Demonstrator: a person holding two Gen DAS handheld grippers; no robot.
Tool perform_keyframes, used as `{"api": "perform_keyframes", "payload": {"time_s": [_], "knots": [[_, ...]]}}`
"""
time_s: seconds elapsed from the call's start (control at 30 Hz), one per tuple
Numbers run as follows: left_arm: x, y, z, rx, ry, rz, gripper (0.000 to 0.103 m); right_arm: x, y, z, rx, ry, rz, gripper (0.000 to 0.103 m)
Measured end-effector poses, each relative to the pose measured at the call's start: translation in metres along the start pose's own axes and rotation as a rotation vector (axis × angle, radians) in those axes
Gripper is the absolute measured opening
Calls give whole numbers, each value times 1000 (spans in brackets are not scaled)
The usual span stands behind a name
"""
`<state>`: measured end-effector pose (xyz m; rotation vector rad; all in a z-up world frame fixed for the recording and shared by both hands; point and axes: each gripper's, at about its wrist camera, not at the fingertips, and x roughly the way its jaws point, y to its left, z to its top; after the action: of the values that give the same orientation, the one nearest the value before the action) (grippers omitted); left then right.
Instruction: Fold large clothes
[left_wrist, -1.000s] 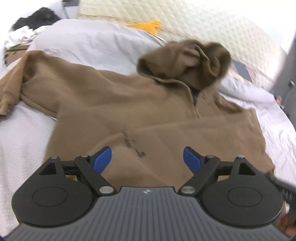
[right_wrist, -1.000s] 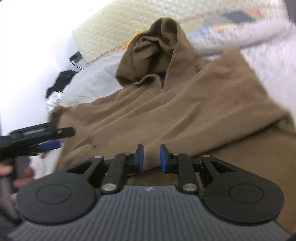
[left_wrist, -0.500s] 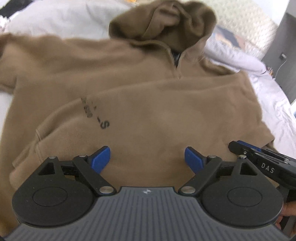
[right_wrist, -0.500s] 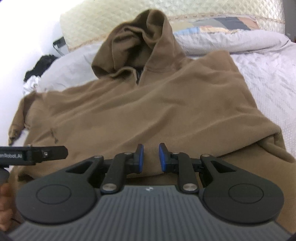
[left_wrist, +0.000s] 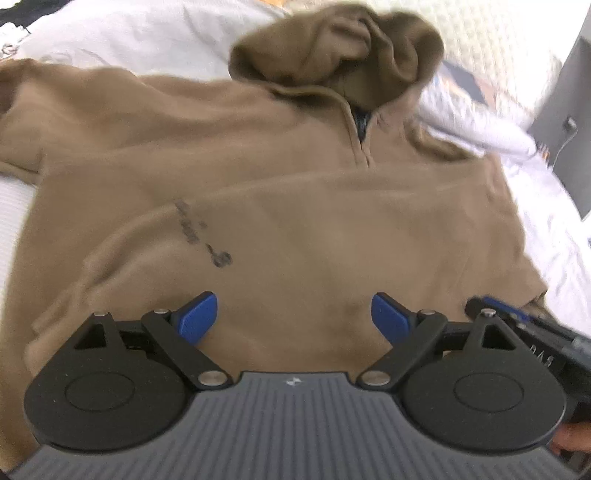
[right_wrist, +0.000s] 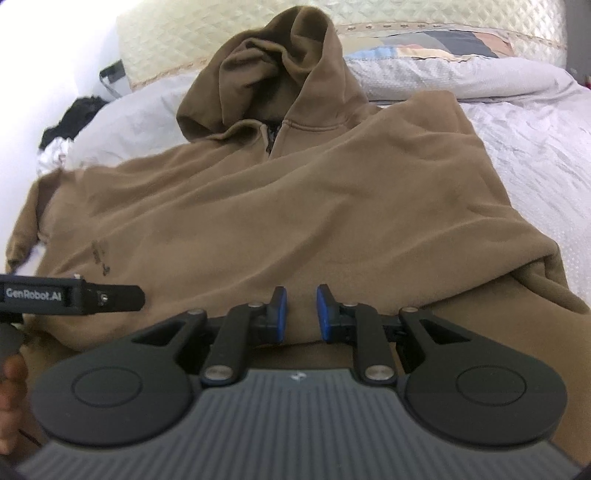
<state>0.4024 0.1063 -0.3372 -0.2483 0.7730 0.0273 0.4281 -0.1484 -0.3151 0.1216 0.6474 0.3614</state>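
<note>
**Brown hoodie, spread on bed, lower part doubled up**

Item: one hoodie (right_wrist: 295, 206), brown, laid front-up across a bed (right_wrist: 535, 147) covered in white bedding. The hood (right_wrist: 273, 74) is bunched and stands up toward the headboard (right_wrist: 424, 14). A short neck zip is seen below it. One sleeve (right_wrist: 26, 236) is extended to the left edge of the right wrist view. The lower part of the garment is folded up over the chest; small dark lettering (left_wrist: 207, 236) is partly covered by the fold edge.

Left gripper (left_wrist: 294, 317): jaws spread wide and opening further, held above the folded layer, with no cloth pinched between the blue pads (left_wrist: 197, 317).

Right gripper (right_wrist: 300, 312): jaws drawn close with a narrow gap; brown cloth lies behind the gap, but whether any is pinched cannot be told.

Surroundings: a grey pillow (right_wrist: 461, 74) at the head of the bed, a patchwork cover (right_wrist: 443, 44) behind it, dark and white clothes (right_wrist: 70, 122) heaped at far left.
</note>
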Motion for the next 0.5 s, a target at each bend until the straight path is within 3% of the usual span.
{"api": "perform_keyframes", "payload": {"time_s": [0.3,0.4,0.5], "knots": [[-61,94,38,-127,-84,-10,93,-26,6,-8,7,-62,-40,23],[-82,133,53,-137,-156,57,93,-32,10,-10,-5,-67,-50,23],[-90,176,66,-139,-174,141,93,-35,14,-12,-26,-73,-55,23]]}}
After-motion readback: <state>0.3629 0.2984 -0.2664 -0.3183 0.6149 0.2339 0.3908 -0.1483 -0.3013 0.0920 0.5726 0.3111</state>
